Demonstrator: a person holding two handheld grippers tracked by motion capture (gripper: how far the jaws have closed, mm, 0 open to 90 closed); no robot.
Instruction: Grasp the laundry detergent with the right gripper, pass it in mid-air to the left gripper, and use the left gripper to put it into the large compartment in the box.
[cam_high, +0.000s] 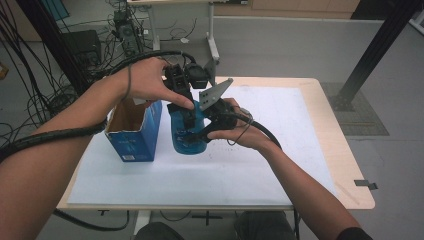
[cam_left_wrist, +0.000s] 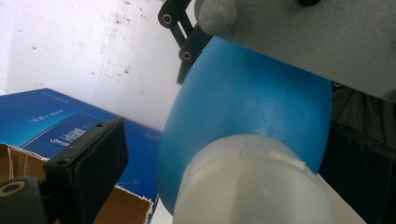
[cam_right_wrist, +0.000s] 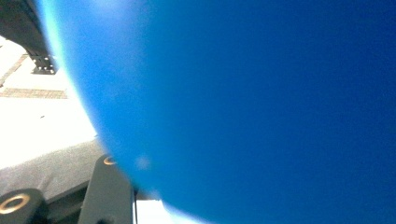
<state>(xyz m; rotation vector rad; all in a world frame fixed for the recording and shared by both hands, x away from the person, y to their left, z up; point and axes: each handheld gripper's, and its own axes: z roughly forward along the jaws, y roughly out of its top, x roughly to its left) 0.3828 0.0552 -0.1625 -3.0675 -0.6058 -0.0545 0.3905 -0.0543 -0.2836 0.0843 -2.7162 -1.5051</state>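
Both forearms reach in over the table. The left gripper (cam_high: 187, 117) points down from above, and the right gripper (cam_high: 202, 132) comes in sideways beneath it.

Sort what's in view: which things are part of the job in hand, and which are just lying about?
In the job:
- blue bottle, white cap facing the left gripper
- right gripper, at the bottle's side
- open blue box, beside the bottle, probably its carton

Lying about:
- white sheet on the table
- cables on the floor
- black post
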